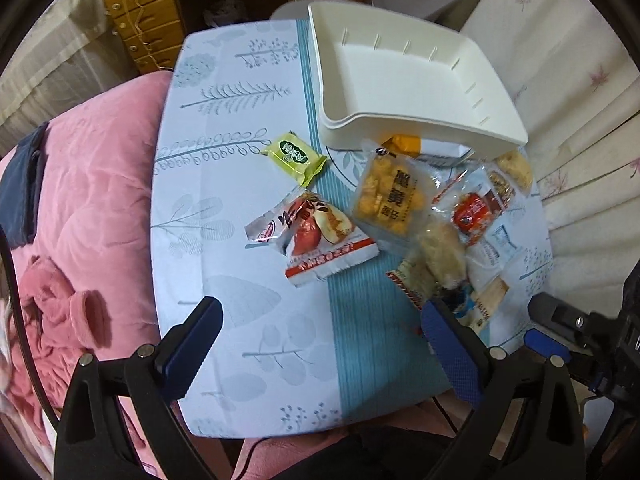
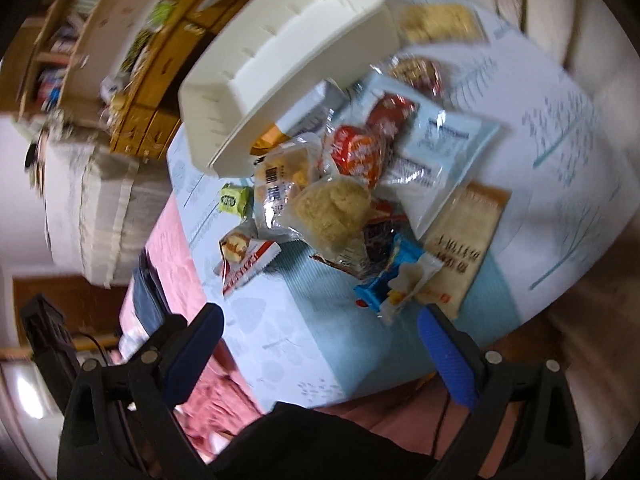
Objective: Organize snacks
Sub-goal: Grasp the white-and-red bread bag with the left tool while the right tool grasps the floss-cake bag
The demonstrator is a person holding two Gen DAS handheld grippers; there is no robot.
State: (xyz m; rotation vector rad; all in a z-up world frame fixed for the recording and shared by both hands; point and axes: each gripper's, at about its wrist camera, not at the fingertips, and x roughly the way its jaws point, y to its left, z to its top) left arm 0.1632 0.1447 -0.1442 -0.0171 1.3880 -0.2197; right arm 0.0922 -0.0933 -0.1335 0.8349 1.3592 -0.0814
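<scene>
White tray (image 1: 404, 80) holds nothing, propped on snack packets (image 1: 400, 200).

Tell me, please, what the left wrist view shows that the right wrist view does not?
Only the left wrist view shows the right gripper at its edge. Only the right wrist view shows the bookshelf and the blue wrapper clearly. Both share the white tray, propped on snacks, the green packet lying apart, and open jaws.

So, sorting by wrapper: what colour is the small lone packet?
Yellow-green packet, clearest in left wrist view.
</scene>
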